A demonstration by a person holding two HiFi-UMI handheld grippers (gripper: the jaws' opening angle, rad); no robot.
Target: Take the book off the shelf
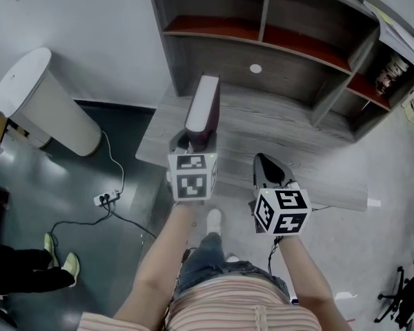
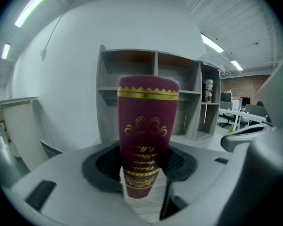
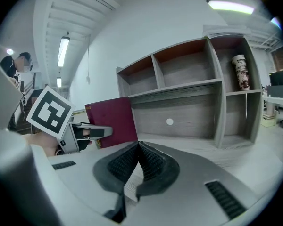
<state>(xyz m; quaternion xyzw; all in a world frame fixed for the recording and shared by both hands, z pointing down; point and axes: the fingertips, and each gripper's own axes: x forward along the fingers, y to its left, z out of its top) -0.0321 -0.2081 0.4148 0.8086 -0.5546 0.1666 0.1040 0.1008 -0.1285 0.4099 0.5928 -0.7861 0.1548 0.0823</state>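
A maroon book with a gold-printed spine stands upright over the grey desk top, out of the shelf unit. My left gripper is shut on the book's lower end. In the left gripper view the spine fills the gap between the jaws of that gripper. My right gripper hovers to the book's right, shut with nothing in it. In the right gripper view the closed gripper points at the shelf. There the book and left gripper sit at the left.
The shelf compartments facing me are bare, save a patterned cup in the right-hand bay. A white rounded bin stands at the left. A power strip with cables lies on the dark floor, with someone's shoes nearby.
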